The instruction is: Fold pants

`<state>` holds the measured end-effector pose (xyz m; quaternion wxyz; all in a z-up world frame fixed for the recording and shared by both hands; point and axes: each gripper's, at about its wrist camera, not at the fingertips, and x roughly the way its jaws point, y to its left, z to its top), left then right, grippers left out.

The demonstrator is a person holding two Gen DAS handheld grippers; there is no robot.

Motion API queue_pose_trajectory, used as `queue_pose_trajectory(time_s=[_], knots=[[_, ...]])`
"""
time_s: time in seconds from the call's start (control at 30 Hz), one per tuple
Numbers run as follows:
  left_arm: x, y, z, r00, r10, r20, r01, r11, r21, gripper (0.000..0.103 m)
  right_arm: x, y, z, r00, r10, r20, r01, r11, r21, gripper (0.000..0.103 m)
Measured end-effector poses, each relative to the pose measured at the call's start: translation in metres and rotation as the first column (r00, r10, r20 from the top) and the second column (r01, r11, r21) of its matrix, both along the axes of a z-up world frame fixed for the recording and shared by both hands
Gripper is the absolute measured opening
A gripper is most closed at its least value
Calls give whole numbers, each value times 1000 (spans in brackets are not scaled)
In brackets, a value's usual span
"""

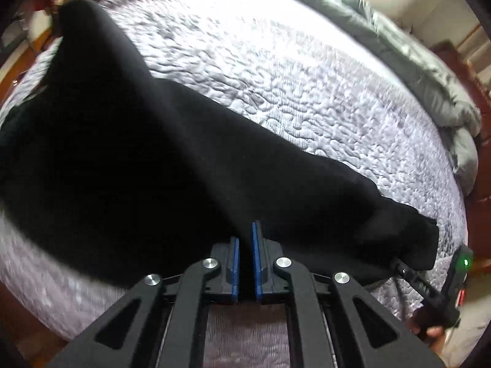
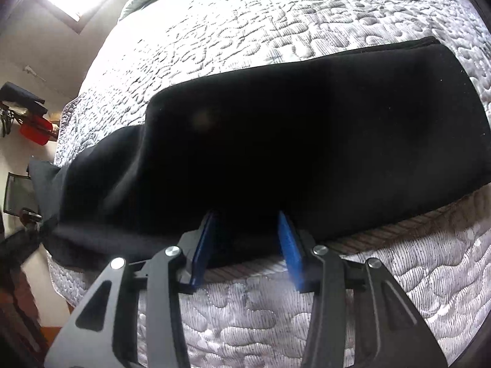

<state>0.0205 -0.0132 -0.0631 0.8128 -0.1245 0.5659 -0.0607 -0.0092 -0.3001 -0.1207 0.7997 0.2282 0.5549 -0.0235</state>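
Black pants (image 1: 159, 165) lie along the near edge of a white quilted mattress (image 1: 276, 70). In the left wrist view my left gripper (image 1: 245, 233) is shut on the near edge of the pants, blue pads almost together with cloth between them. The right gripper's body (image 1: 429, 288) shows at the far right by the pants' end. In the right wrist view the pants (image 2: 307, 128) look folded double. My right gripper (image 2: 248, 214) is open, its blue pads on either side of the pants' near edge.
A grey duvet (image 1: 414, 61) is bunched along the mattress's far side. The mattress side wall (image 2: 260, 316) faces me. A red object (image 2: 35, 132) and dark items sit on a shelf at the left. Wooden floor shows beside the bed.
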Motion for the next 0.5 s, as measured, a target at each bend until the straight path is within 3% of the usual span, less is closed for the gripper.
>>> queue_pose_trajectory(time_s=[0.13,0.2,0.27,0.4,0.5], knots=[[-45,-6,-13,998,26,66,-29,999,46,7,3,0,2,1000,10,-11,-10,1000,5,42],[-51,-10,-28,998,35,58,-38,998,59,7,5,6,6,999,19,-27,-20,999,-41,43],[-52,-13,-39,998,32,60,-37,997,72,7,8,21,15,999,24,-44,-28,995,-100,52],[-49,-18,-43,997,18,76,-24,997,78,7,11,68,32,990,137,-12,-138,982,-126,52],[-47,-14,-42,998,16,63,-19,999,49,9,19,108,30,971,239,-16,-240,969,-60,51]])
